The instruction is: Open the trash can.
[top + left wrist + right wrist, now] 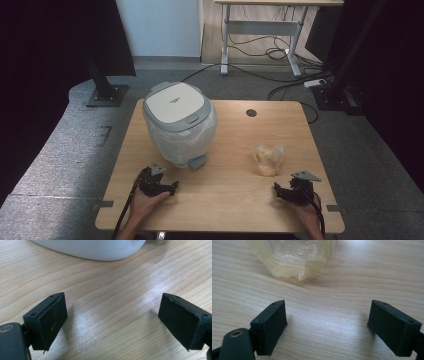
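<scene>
With both our left tongs [167, 187] and right tongs [282, 191] spread empty, we risk crushing the soft yellowish bag [269, 159] by pinching carelessly.

White rice cooker [180, 122] with grey-trimmed lid, lid shut, standing upright but wrapped round its body in clear plastic film; a grey foot or knob pokes out at its lower front. Sits on the bench [225, 200] in the far left part, near the far left corner. Small clear plastic bag [269, 159] of pale yellow stuff, crumpled, lying loose right of centre, nearer the right edge, well apart from the cooker. In the right gripper view the bag [294, 260] looks translucent, yellowish, rim wrinkled.
</scene>
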The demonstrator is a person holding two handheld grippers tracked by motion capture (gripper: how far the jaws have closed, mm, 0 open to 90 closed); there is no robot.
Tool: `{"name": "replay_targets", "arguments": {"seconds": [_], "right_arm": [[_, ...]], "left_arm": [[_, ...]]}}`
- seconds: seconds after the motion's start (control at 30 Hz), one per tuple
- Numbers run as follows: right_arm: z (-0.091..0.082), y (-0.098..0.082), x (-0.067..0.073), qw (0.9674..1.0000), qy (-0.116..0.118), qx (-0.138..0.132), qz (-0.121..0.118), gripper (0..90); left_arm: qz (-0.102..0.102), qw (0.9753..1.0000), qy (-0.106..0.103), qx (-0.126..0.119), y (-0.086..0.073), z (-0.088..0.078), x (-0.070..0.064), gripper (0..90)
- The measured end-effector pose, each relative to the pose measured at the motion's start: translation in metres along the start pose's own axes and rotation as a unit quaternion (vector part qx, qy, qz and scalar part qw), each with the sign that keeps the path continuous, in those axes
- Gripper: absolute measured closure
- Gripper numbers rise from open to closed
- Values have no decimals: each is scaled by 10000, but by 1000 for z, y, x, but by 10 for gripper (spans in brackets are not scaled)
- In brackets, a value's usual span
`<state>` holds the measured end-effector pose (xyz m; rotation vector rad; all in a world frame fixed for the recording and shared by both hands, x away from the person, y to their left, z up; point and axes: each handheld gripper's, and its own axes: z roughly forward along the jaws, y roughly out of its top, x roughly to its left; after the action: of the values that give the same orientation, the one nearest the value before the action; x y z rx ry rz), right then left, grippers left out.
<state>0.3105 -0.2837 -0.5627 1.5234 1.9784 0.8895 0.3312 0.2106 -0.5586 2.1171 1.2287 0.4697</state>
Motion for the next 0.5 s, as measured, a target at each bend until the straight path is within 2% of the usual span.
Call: {"name": "replay_targets", "arguments": {"seconds": [0.1,0.23,0.3,0.37,0.5], "right_arm": [[1,0,1,10000,-12,21,-63,137],[1,1,0,10000,-5,18,-66,138],[1,0,0,10000,-6,17,-66,140],[0,0,0,10000,-15,11,-59,151],[0,0,0,10000,-43,-11,-36,171]], "left_arm": [[-12,10000,1,-5,0,0,0,80],[-145,9997,185,-62,-2,-2,1,108],[-184,9993,309,-122,-3,-4,2,154],[-245,9994,228,-108,-3,-4,3,170],[-287,9991,261,-145,-3,-5,4,202]]}}
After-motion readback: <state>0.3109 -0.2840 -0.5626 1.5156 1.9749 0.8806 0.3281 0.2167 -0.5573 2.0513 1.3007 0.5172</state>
